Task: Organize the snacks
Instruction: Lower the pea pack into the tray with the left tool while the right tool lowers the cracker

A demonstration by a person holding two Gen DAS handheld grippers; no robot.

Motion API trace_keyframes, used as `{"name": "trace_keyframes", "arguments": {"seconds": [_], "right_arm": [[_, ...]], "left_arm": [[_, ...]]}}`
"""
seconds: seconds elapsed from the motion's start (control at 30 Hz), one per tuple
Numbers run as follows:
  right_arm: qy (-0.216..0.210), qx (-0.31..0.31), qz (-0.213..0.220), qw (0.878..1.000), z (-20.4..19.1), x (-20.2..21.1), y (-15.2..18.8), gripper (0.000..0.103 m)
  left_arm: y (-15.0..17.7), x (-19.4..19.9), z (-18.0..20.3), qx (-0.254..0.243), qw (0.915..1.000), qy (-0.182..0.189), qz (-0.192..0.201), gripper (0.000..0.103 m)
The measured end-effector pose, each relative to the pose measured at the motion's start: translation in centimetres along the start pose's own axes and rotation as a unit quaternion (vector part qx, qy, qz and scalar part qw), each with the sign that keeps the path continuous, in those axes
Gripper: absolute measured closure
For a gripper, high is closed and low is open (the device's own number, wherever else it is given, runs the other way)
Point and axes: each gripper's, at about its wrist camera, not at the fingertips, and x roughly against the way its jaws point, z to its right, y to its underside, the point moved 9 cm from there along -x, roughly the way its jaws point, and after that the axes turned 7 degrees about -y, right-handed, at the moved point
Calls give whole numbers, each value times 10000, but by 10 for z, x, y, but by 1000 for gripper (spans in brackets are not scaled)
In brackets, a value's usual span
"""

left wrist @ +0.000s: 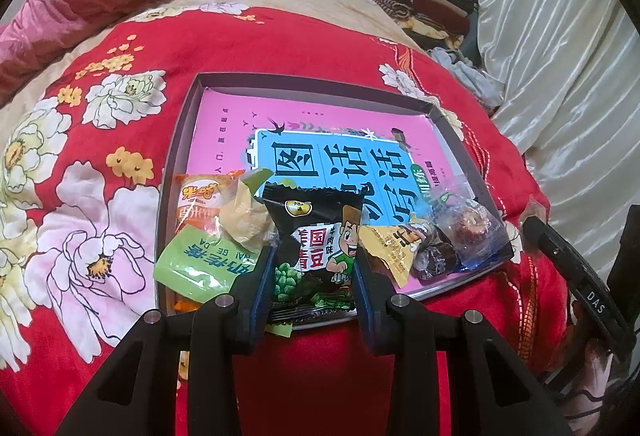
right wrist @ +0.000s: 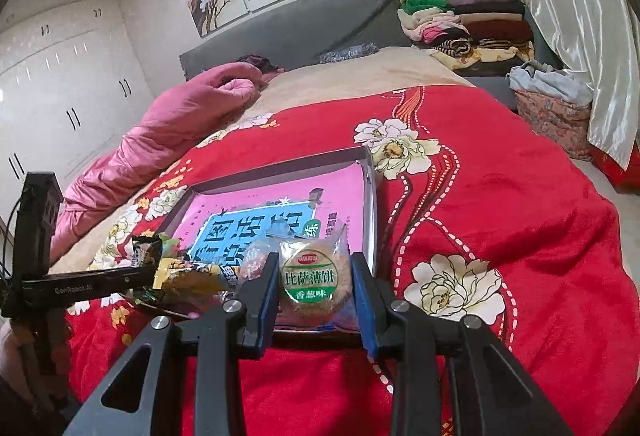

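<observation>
Several snack packets [left wrist: 224, 232] beside pea packet [left wrist: 316, 248].

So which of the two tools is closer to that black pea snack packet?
Left. The left tool has the black pea packet right between its fingers, while the right tool is off to its right, around the round cracker pack.

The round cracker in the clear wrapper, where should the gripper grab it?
Grab the round cracker across its middle, one finger on each side, coming in from the near edge of the tray. It lies flat with its label up, and its left and right sides look free. The right gripper already straddles it there, jaws apart.
</observation>
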Motion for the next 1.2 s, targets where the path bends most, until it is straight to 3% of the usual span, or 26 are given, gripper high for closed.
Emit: {"name": "trace_keyframes", "arguments": {"seconds": [0.33,0.6,1.2], "right_arm": [[279,-60,-93,9995,11,-8,2,69],[497,304,-170,9982,6,-18,-1,68],[118,410,-284,9987,-12,-32,2,69]], "left_arm": [[-1,-1,-3,-11,10000,-55,9,65],[-2,-2,-4,-3,10000,-67,8,65],[-3,-4,-6,22,10000,-80,-9,65]]}}
